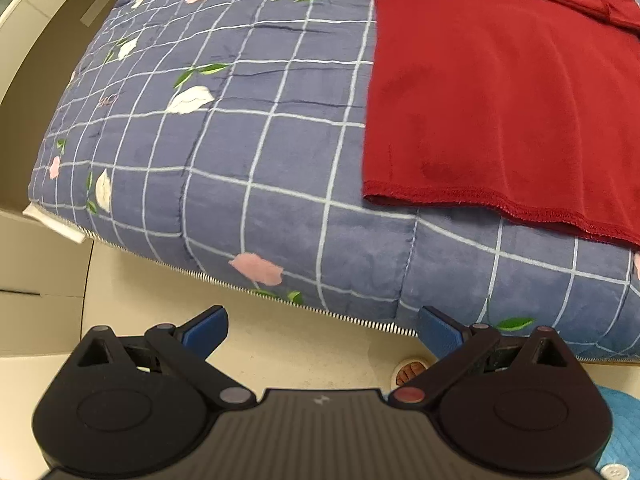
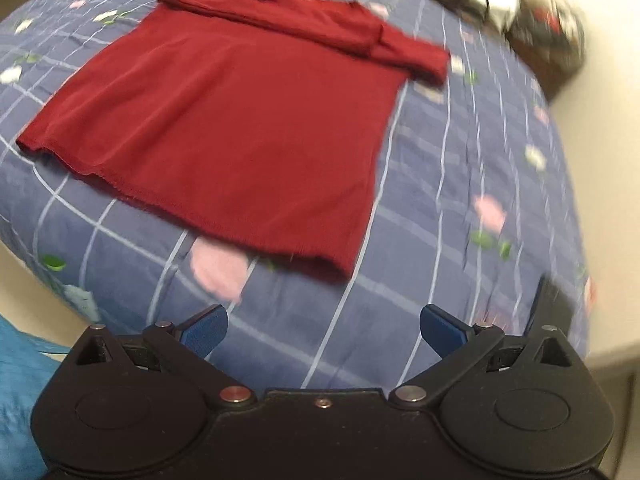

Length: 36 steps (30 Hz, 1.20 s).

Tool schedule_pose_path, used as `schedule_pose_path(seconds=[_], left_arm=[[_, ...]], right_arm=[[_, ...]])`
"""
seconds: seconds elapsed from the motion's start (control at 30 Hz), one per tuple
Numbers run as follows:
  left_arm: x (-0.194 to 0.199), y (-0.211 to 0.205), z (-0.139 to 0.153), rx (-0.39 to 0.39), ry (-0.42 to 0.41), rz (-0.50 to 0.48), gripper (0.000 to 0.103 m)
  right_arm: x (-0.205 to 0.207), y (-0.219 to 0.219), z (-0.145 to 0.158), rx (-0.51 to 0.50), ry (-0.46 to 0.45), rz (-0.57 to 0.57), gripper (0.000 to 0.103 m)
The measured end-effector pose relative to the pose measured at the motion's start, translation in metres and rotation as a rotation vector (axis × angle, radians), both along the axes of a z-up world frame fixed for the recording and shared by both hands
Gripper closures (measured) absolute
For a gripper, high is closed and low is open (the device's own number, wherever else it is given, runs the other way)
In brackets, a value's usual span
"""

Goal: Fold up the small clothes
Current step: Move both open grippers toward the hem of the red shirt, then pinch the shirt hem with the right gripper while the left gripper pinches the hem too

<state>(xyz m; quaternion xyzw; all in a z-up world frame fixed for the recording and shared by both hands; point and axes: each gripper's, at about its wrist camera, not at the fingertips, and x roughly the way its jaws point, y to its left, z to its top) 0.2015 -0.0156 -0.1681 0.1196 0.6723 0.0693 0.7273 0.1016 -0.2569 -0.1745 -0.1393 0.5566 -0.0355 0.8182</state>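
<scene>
Your left gripper (image 1: 322,330) hung off the near edge of the bed, over pale floor (image 1: 280,344), fingers (image 1: 206,330) spread wide, nothing between them. Your right gripper (image 2: 324,330) sat over the quilt itself, fingers (image 2: 442,330) equally wide apart and empty.

The red garment (image 2: 224,120) lay flat on the blue checked quilt (image 2: 460,208), well ahead of both grippers, touching neither. In the right wrist view its hemmed bottom edge faced you, running diagonally from far left to near right. Its top part was folded over across the far end as a thick band, with one end of that band sticking out to the right. In the left wrist view the same red garment (image 1: 500,100) filled the upper right, its stitched hem nearest the quilt's front edge.

The blue checked quilt (image 1: 240,140) carried a white grid with pink and white flowers and green leaves; a striped trim ran along its near edge. A white corner tab (image 1: 54,224) poked out at the quilt's left corner.

A dark blurred heap (image 2: 500,4) sat at the far right of the bed; can't tell what it was. Light blue fabric (image 2: 20,392) showed at the lower left of the right wrist view, and light blue fabric (image 1: 622,420) with a white button at the lower right of the left view.
</scene>
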Motion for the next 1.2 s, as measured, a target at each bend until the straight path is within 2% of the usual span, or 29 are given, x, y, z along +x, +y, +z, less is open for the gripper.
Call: schedule_pose_path(seconds=[0.1,0.3,0.53,0.77,0.83,0.87,0.93,0.97,1.07,1.1,1.13,1.2], left_arm=[[0.008,-0.010,-0.007,0.026,-0.001,-0.039,0.001],[0.020,-0.035,-0.011,0.134,-0.106,-0.165,0.001],[0.025,-0.059,-0.014,0.113,-0.108,-0.267,0.001],[0.012,-0.081,-0.018,0.080,-0.100,-0.363,0.001],[0.008,-0.088,-0.021,0.078,-0.095,-0.397,0.001],[0.007,-0.091,-0.023,0.078,-0.093,-0.412,0.001],[0.004,-0.100,-0.026,0.080,-0.097,-0.451,0.001],[0.002,-0.104,-0.027,0.077,-0.100,-0.474,0.001],[-0.001,-0.118,-0.030,0.075,-0.115,-0.556,0.001],[-0.002,-0.123,-0.031,0.074,-0.124,-0.583,0.001],[-0.002,-0.128,-0.032,0.073,-0.133,-0.606,0.001],[0.000,-0.135,-0.035,0.073,-0.147,-0.650,0.001]], right_arm=[[0.008,0.008,-0.004,-0.053,-0.025,0.089,0.001],[0.027,0.021,-0.018,-0.065,0.006,0.227,0.003],[0.043,0.034,-0.045,-0.088,0.074,0.331,0.009],[0.053,0.042,-0.052,-0.134,0.011,0.453,0.013],[0.056,0.043,-0.050,-0.119,0.000,0.481,0.029],[0.058,0.043,-0.047,-0.113,-0.005,0.492,0.033],[0.061,0.041,-0.043,-0.103,-0.019,0.505,0.051],[0.062,0.041,-0.041,-0.094,-0.017,0.504,0.055],[0.073,0.036,-0.033,-0.022,-0.002,0.467,0.076],[0.078,0.034,-0.029,0.008,0.001,0.452,0.087],[0.085,0.031,-0.024,0.034,-0.001,0.437,0.090],[0.099,0.026,-0.015,0.095,0.003,0.399,0.090]])
